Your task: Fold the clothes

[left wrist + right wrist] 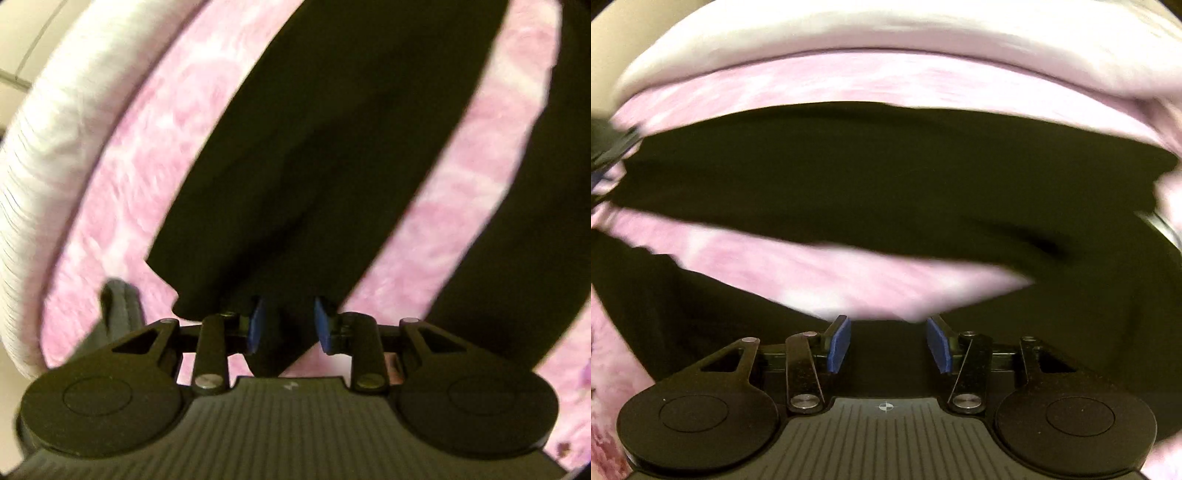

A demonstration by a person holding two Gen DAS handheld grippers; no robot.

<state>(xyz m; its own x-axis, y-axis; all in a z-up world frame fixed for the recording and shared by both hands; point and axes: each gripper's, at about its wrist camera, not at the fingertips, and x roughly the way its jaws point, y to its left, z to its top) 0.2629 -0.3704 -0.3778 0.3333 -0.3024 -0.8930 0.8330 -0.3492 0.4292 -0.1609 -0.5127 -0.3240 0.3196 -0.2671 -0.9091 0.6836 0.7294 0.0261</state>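
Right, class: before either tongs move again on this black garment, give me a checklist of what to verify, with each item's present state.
1. Black garment lies on the pink blanket: ok.
2. Left tongs free of cloth: cannot tell; the pads stand apart with dark fabric between them.
3. Right tongs open: ok; pads apart, nothing pinched.
4. Garment spread flat: not ok; a wrinkle shows in the left view.
5. Both views sharp enough to aim: not ok; both are blurred.
6. Whole garment outline visible: not ok; it runs out of both views.
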